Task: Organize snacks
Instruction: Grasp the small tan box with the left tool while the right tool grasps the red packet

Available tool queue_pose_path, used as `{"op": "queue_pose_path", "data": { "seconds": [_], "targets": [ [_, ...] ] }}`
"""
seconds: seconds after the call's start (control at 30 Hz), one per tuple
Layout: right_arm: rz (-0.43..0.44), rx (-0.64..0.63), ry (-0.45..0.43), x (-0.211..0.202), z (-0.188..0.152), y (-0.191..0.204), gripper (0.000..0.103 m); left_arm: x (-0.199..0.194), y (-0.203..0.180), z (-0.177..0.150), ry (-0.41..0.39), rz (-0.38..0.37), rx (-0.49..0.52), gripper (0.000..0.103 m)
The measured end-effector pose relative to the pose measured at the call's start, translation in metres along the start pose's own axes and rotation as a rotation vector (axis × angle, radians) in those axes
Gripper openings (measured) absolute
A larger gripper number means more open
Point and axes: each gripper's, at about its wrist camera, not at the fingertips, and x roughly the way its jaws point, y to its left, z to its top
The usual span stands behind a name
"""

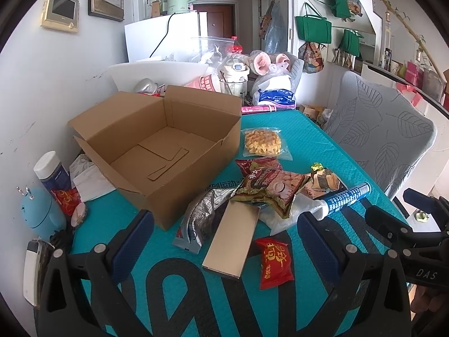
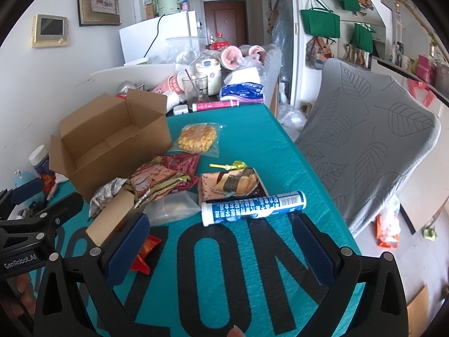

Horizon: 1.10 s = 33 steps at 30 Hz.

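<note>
An open cardboard box (image 1: 157,151) (image 2: 112,143) with only loose card pieces inside stands at the left of the teal table. Snacks lie beside it: a clear bag of yellow crackers (image 1: 262,141) (image 2: 197,138), a green-red nut packet (image 1: 269,186) (image 2: 157,178), a silver packet (image 1: 203,213), a flat tan box (image 1: 231,241), a small red packet (image 1: 273,262), a brown sandwich-print pack (image 2: 233,185) and a blue-white tube (image 1: 343,196) (image 2: 254,207). My left gripper (image 1: 224,241) hovers open over the tan box. My right gripper (image 2: 221,247) is open just short of the tube.
A grey leaf-pattern chair (image 2: 373,146) stands close at the table's right edge. Cups, a glass, a pink tube (image 2: 216,106) and bags crowd the far end. A blue gadget (image 1: 39,210) and a white-capped bottle (image 1: 52,172) sit left of the box by the wall.
</note>
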Motion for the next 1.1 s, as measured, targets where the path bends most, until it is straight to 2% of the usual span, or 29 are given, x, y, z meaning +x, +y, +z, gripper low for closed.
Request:
{"op": "queue_pose_path", "data": {
  "seconds": [0.3, 0.5, 0.63, 0.97, 1.03, 1.1],
  "targets": [
    [0.086, -0.035, 0.043, 0.017, -0.015, 0.016, 0.103, 0.002, 0.012, -0.017, 0.025, 0.031, 0.017, 0.103],
    [0.18, -0.069, 0.083, 0.036, -0.023, 0.034, 0.103, 0.004, 0.026, -0.026, 0.033, 0.048, 0.01, 0.103],
    [0.238, -0.058, 0.138, 0.055, -0.031, 0.043, 0.103, 0.007, 0.036, -0.033, 0.042, 0.086, 0.002, 0.103],
    [0.289, -0.072, 0.228, 0.087, -0.038, 0.067, 0.102, 0.014, 0.058, -0.044, 0.07, 0.117, -0.041, 0.103],
    [0.287, -0.084, 0.235, 0.092, -0.039, 0.072, 0.096, 0.015, 0.061, -0.045, 0.071, 0.11, -0.054, 0.103],
    [0.283, -0.101, 0.244, 0.095, -0.041, 0.076, 0.08, 0.016, 0.061, -0.045, 0.074, 0.101, -0.061, 0.103]
  ]
}}
